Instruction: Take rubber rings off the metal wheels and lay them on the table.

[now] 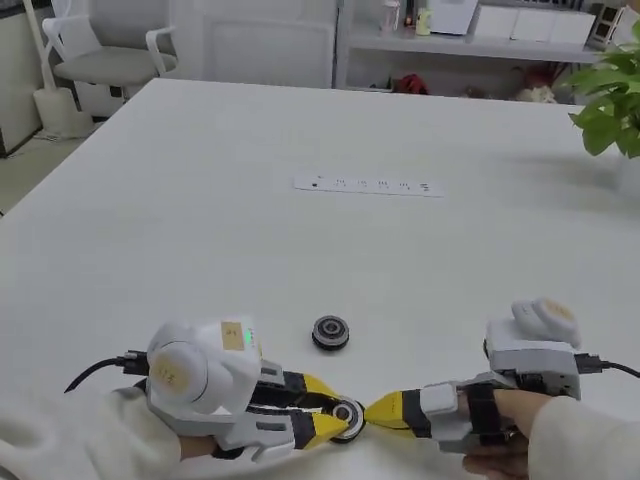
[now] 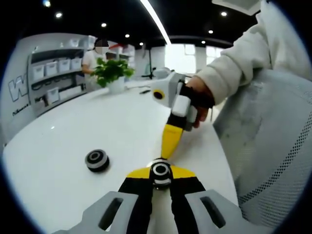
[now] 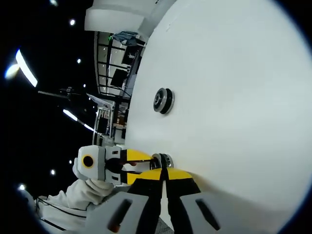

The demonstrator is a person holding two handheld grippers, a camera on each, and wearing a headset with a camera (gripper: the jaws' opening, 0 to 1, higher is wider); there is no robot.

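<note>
Two-gripper ring removal, at the table edge nearest the person. The left gripper [image 2: 161,176] has its yellow-tipped jaws clamped on a metal wheel [image 2: 161,171], holding it just clear of, or resting on, the white table [image 1: 300,250]. The right gripper [image 1: 378,411] comes in from the opposite side, tip to tip with the left. Its jaws are drawn almost together into a narrow point that meets the wheel's rim. Whether that point has nipped the rubber ring [image 2: 161,165] or merely touches it cannot be told at this resolution. The ring appears to sit on the wheel, so removal is judged not yet done.

A second wheel [image 1: 331,332] stands apart on the table, ahead of both grippers and slightly to the left gripper's side, its ring also in place. A power strip [image 1: 368,185] lies well beyond it, and a plant [image 1: 612,98] stands far off on the right gripper's side.

Risks from here:
- A pull along the wheel's axis with too shallow a bite would let the right tips slide off the rubber.
- A hard tug against a light clamp could twist the wheel out of the left jaws, and it might roll off the nearby table edge.
- A stretched ring that releases suddenly could spring away instead of being laid down.
</note>
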